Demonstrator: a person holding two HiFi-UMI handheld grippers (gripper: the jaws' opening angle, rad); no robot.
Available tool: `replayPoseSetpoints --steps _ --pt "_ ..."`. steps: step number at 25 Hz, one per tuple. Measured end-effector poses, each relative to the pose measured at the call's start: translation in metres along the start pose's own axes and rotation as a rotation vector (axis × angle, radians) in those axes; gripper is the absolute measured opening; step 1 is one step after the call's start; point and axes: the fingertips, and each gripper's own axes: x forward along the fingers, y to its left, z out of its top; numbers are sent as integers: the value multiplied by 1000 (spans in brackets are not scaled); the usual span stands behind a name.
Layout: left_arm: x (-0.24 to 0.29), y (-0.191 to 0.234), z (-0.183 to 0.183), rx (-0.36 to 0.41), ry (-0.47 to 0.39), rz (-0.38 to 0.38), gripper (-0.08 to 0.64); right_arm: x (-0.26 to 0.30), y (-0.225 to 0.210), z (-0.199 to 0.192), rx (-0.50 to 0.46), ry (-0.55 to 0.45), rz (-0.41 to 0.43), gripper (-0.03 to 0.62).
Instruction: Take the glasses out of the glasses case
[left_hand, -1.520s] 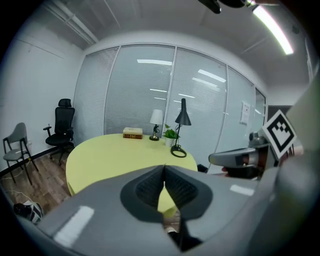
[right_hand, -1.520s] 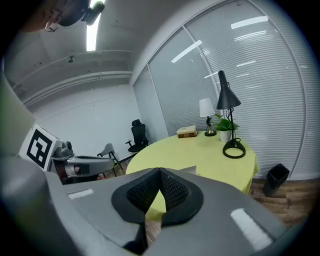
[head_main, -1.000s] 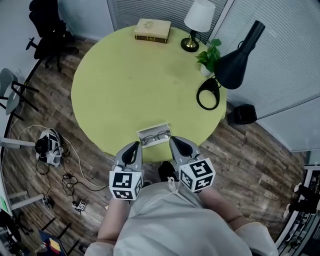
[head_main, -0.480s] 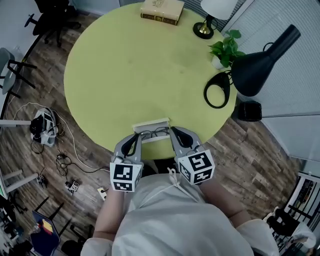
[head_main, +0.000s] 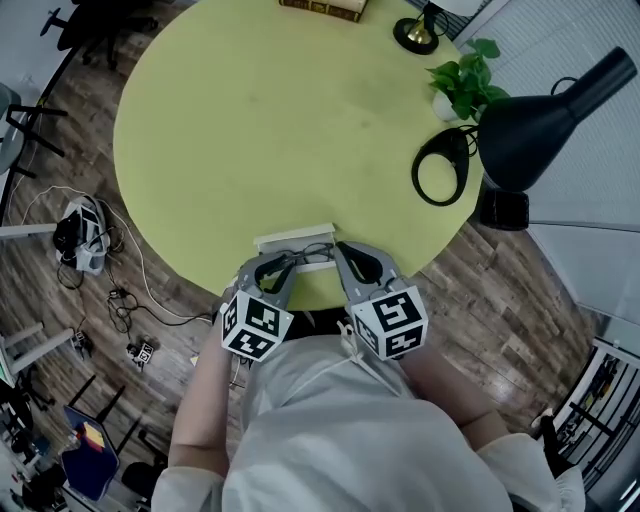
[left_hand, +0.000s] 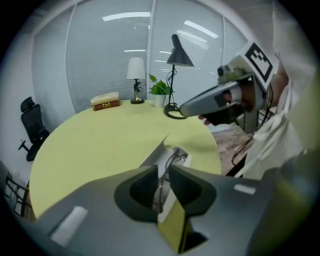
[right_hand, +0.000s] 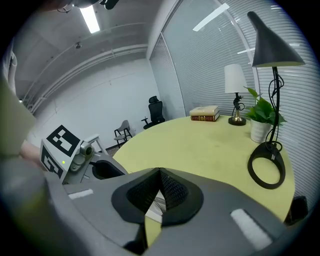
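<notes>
The left gripper (left_hand: 161, 171) sits at the case's left front corner, its jaws drawn in to a thin slit. A fine wire of the glasses (left_hand: 176, 154) runs down through that slit, so it seems to be pinching a temple or the rim. The view is too soft to say which part. The case (head_main: 293, 237) lies open at the near edge of the table (head_main: 250, 120), its lid standing on the far side and the glasses lying inside. Just right of the case is the right gripper (right_hand: 160, 173), jaws closed tip to tip with nothing clearly between them. Its tips touch or nearly touch the case's right end.

The step in hand looks like the lift-out itself, barely begun. To do it well, the left gripper should rise straight up from the case, slowly, keeping the frame level so the free temple does not catch the lid or front wall. The pinch is on thin wire, so it should not be squeezed harder. The right gripper would help most by pressing down on the case's right end. A light case this near the table's edge could rise with the glasses or slide off.
</notes>
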Motion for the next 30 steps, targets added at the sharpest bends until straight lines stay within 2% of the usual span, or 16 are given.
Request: replayPoseSetpoints --steps 4,9,18,25,30 --pt "17 -7 -1 119 62 -49 81 2 -7 -5 -7 18 11 -2" --pt "33 -12 -3 219 128 -101 81 1 -20 -9 -4 38 2 -1" --pt "53 -18 -13 311 219 -172 64 -1 -42 -3 4 36 -29 -2" --pt "54 -15 -16 410 242 -211 17 -5 -46 -4 11 36 -46 -1" --pt "54 -18 -17 475 244 -235 15 -9 -48 -5 20 36 -60 -1"
